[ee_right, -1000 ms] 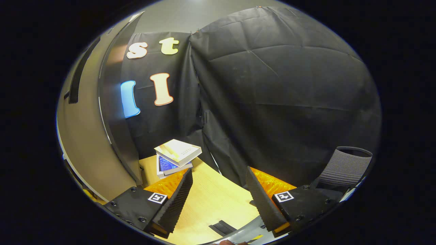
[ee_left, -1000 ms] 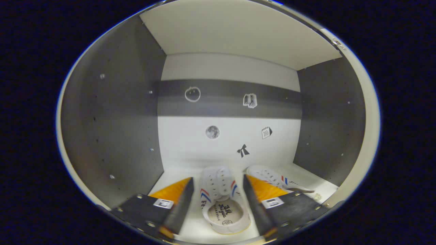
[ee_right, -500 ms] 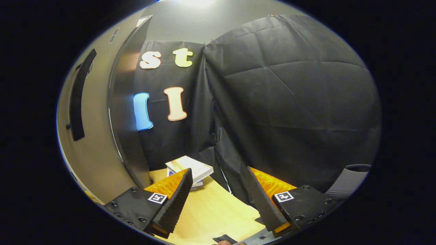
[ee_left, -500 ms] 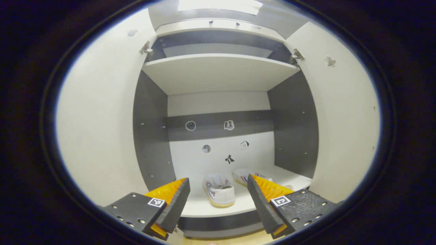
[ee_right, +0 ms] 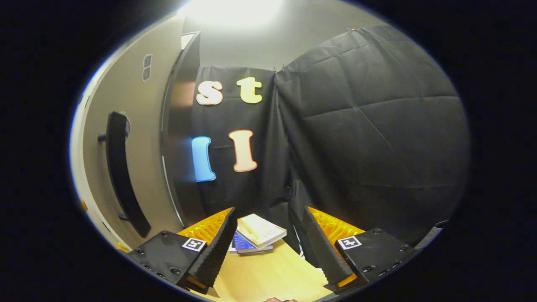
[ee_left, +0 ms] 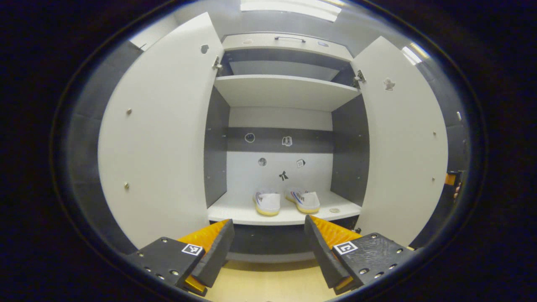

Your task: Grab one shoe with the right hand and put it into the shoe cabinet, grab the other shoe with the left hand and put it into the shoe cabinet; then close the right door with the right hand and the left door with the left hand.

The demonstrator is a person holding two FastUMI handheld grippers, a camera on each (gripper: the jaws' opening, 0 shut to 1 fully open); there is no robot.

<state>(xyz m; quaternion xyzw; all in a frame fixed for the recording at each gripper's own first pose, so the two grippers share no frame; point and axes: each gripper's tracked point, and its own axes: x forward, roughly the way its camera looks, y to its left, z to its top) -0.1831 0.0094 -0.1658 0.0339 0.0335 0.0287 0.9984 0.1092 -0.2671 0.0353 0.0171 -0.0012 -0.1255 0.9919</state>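
Hard to make out first: in your left gripper view the stickers on the back wall of the shoe cabinet point(ee_left: 289, 94) are too small to read, and there's a small round thing on the shelf to the right of the shoes that I can't identify. At the far right edge, past the right door point(ee_left: 402, 142), a bit of another gripper and fingers shows, mostly cut off. In your right gripper view the stack of books point(ee_right: 256, 235) is partly hidden behind your left finger, and the wooden table point(ee_right: 268, 277) is cut by the bottom edge.

Your left gripper point(ee_left: 268, 247) is open, fingers wide apart, nothing between them. It sits in front of the cabinet, outside it, below the lower shelf edge. Both shoes are well beyond the fingertips, inside the cabinet on the lower shelf: the left shoe point(ee_left: 267, 203) and the right shoe point(ee_left: 305, 201) stand side by side, close together, heels toward you. Both are white canvas with pale yellowish soles and red-blue stripes on the sides.

Both cabinet doors are swung wide open: the left door point(ee_left: 161, 138) on the cabinet's left, the right door on its right.

Your right gripper point(ee_right: 268, 247) is also open and empty, pointed away from the cabinet opening at the black cloth wall. The outside of a cabinet door with a dark bar handle point(ee_right: 121, 176) is at the left of that view.
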